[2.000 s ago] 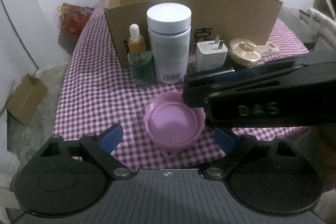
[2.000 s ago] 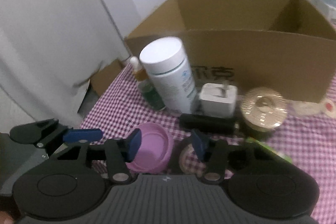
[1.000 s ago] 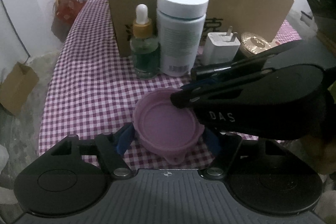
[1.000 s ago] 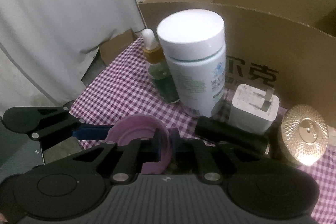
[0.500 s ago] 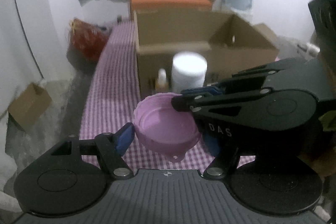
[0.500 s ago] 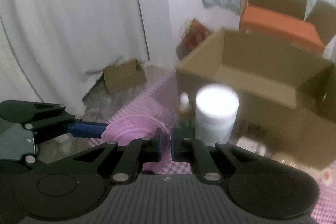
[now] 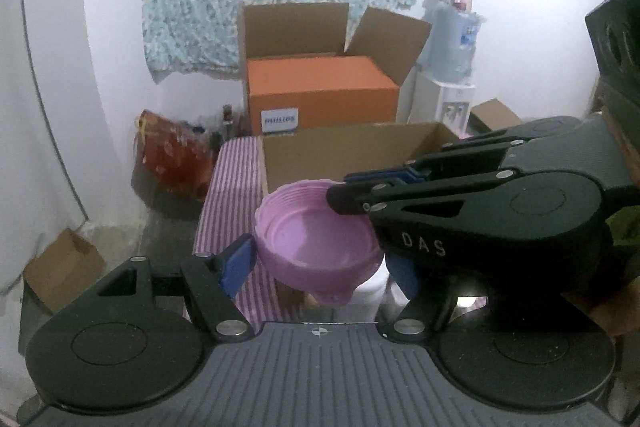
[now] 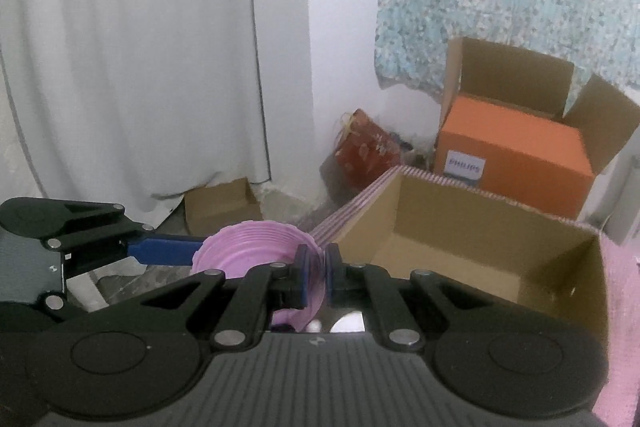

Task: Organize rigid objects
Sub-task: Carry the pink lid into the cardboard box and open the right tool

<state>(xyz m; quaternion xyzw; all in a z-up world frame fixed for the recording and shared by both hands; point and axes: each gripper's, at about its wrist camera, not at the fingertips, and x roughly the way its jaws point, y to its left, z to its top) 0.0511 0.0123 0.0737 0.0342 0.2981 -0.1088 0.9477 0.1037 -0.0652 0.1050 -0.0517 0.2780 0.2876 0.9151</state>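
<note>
A pink plastic lid (image 7: 316, 239), open side up, hangs in the air in front of an open cardboard box (image 7: 344, 151). My right gripper (image 8: 317, 279) is shut on the lid's rim (image 8: 256, 247); it shows from the side in the left wrist view (image 7: 360, 193). My left gripper (image 7: 320, 263) is open around the lid, its blue pads on either side; whether they touch it is unclear. The box's inside (image 8: 472, 259) looks empty. The bottles on the table are hidden below, except a white cap (image 7: 372, 287) under the lid.
The checked tablecloth (image 7: 232, 179) runs left of the box. Behind stand an orange box inside an open carton (image 7: 320, 95), a water dispenser (image 7: 448, 67) and a red bag (image 7: 172, 155). A small carton (image 8: 224, 203) lies on the floor by a white curtain (image 8: 120, 67).
The right gripper shut on the lid's rim and lifted it off the table. Both grippers have risen with it, and the view now looks over the box's top.
</note>
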